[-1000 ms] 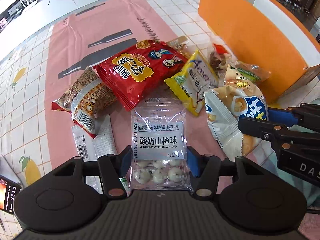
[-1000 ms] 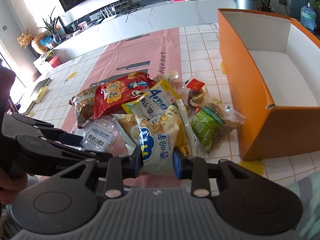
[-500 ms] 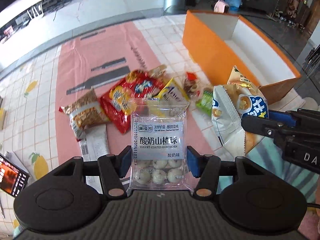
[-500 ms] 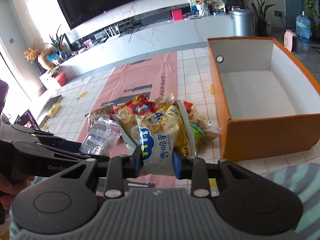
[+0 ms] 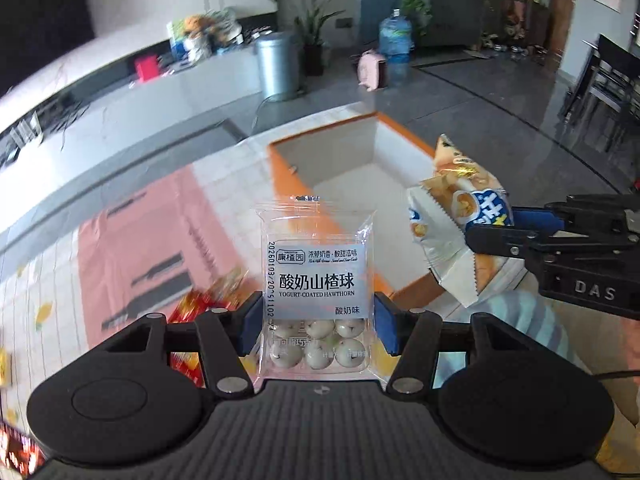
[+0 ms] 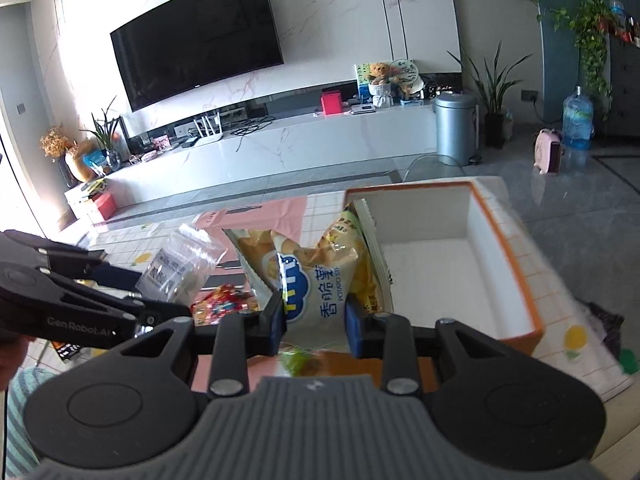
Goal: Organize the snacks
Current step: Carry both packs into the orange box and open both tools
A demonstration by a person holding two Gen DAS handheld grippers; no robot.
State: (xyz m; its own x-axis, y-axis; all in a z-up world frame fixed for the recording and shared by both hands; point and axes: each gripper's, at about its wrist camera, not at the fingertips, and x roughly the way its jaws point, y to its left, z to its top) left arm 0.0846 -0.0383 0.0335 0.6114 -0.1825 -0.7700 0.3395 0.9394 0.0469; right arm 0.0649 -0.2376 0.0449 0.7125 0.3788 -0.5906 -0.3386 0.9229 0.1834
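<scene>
The left hand-held gripper squeezes a clear bag of yogurt balls by its two side edges, so the bag stands up flat. The right hand-held gripper is almost closed, pinching the crumpled bottom of a yellow chip bag. Both bags hang in the air, near the open orange box, which looks empty. That is likely where they go. More snacks, like a red packet, lie on the counter to the left. Nothing blocks the box.
</scene>
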